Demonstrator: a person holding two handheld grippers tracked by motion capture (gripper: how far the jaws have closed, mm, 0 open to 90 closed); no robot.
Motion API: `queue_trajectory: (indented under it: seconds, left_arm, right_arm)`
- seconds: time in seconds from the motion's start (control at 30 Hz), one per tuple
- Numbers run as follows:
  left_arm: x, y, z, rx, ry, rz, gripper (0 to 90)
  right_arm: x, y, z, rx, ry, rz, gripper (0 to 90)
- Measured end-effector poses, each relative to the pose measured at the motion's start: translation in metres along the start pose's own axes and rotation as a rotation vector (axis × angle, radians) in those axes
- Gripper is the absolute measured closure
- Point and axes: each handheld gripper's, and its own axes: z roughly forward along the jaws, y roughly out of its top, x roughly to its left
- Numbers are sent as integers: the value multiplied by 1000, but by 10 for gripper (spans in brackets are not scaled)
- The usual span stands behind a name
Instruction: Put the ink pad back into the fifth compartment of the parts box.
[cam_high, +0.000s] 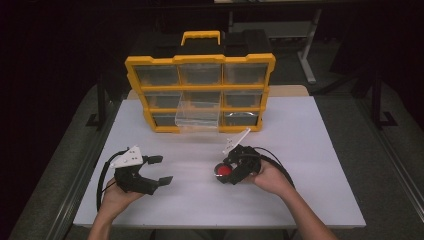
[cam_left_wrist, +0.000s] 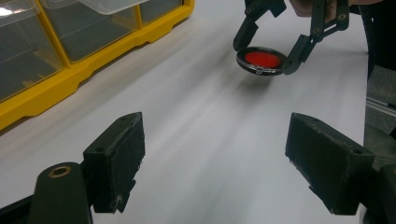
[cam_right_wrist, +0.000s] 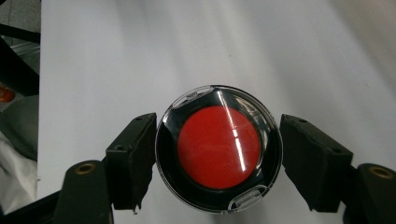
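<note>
At the left side of the high view, the left claw (cam_high: 162, 170) is resting low over the white worktop (cam_high: 300, 130), in the person's left hand (cam_high: 116, 197). Its jaws are standing wide apart and nothing is lying between them; in the left gripper view, the bare worktop is showing between the two black pads (cam_left_wrist: 114, 161).

In the middle, at the far edge of the worktop, a yellow organizer (cam_high: 200, 92) with clear drawers is standing upright. One clear drawer (cam_high: 197, 116) in the middle column is sticking out toward the person, while the other drawers are sitting closed in their places.

To the right of the centre, the right claw (cam_high: 226, 172) is gripping a small round black case with a red disc inside and a clear lid (cam_high: 223, 171). The right hand (cam_high: 270, 177) is carrying this claw. In the right gripper view, the round case (cam_right_wrist: 218, 148) is sitting between the two jaws, and both pads (cam_right_wrist: 133, 158) are pressing on its sides, so the jaws are standing fairly wide because the case is wide. In the left gripper view, the same case (cam_left_wrist: 261, 59) is hanging a little above the worktop, with a soft shadow under it, and it is tilting slightly. It is well apart from the organizer and in front of the open drawer.
</note>
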Motion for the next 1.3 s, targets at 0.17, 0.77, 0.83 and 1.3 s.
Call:
queue_trajectory:
  seconds: [0.17, 0.77, 0.83, 1.3]
  left_arm:
    - [0, 0, -1, -2, 0, -6, 200]
    - [0, 0, -1, -13, -2, -11, 200]
    - [0, 0, -2, -4, -2, -8, 200]
    - [1, 1, -2, -13, -2, -5, 200]
  right_arm:
    - [0, 3, -7, -16, 19, -2, 287]
    - [-3, 20, -51, -77, 37, 11, 287]
    - [-5, 22, -57, -85, 35, 3, 287]
    - [-6, 43, -100, -100, 29, -17, 287]
